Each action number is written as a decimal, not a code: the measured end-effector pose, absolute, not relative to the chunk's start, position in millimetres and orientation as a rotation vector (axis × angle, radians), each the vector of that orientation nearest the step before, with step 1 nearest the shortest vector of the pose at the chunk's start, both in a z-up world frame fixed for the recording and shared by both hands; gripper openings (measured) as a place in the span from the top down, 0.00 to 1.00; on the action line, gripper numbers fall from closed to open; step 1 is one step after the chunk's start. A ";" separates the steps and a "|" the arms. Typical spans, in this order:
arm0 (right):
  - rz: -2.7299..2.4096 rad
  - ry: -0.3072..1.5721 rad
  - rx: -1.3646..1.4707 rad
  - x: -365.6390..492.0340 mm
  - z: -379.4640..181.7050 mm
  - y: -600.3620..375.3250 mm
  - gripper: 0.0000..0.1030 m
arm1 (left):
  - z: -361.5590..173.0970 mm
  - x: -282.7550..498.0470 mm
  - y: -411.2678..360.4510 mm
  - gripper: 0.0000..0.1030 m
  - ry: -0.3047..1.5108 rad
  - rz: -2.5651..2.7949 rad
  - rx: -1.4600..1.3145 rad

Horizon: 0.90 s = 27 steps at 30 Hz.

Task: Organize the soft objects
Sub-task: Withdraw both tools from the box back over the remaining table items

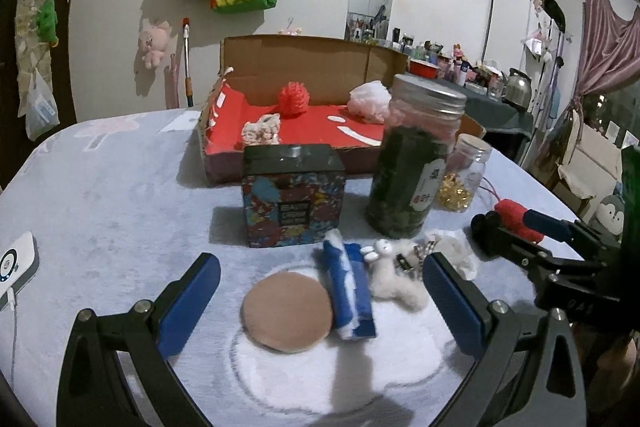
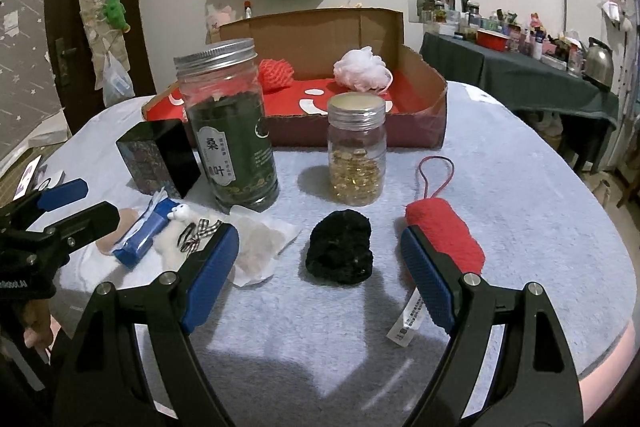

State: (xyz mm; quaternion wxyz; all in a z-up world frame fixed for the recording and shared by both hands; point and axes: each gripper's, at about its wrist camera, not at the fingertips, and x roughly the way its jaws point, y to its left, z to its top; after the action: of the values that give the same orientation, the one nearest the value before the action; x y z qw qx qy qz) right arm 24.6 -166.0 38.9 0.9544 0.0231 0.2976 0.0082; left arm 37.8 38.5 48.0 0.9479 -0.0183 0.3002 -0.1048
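Note:
My left gripper (image 1: 320, 291) stands open low over the table, with a round beige puff (image 1: 287, 311), a blue-and-white tissue pack (image 1: 352, 291) and a white plush toy (image 1: 394, 275) lying between its fingers. My right gripper (image 2: 316, 267) is open too; a black fluffy lump (image 2: 340, 253) lies between its fingers, untouched. A red towel roll (image 2: 444, 235) with a cord loop sits just outside its right finger. The cardboard box (image 2: 424, 131) at the back holds a red mesh ball (image 1: 294, 98), a white mesh puff (image 2: 360, 65) and a cream knit piece (image 1: 262, 131).
A tall jar of dark leaves (image 2: 230, 123), a small jar of golden capsules (image 2: 356, 151) and a patterned tin (image 1: 292, 195) stand between the grippers and the box. A white sachet (image 2: 260, 247) lies by the right gripper's left finger. A white device (image 1: 16, 267) sits at the left table edge.

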 end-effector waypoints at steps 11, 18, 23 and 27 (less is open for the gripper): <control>0.029 0.647 0.070 37.4 31.3 -168.5 0.19 | 33.5 43.3 73.0 0.01 0.731 -0.195 -0.017; 0.045 0.657 0.075 42.3 27.9 -167.5 0.20 | 24.3 48.3 75.4 0.04 0.796 -0.239 -0.003; 0.046 0.671 0.084 45.3 25.0 -170.4 0.20 | 19.7 55.4 68.3 0.03 0.819 -0.233 0.074; 0.041 0.674 0.071 47.7 23.1 -170.4 0.20 | 20.4 63.7 68.0 0.03 0.831 -0.224 0.079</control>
State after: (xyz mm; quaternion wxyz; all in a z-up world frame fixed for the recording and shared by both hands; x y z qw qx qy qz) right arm 47.7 -170.4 23.1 0.9429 0.0348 0.3306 0.0200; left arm 63.7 68.0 20.4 0.9081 0.0385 0.4026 -0.1088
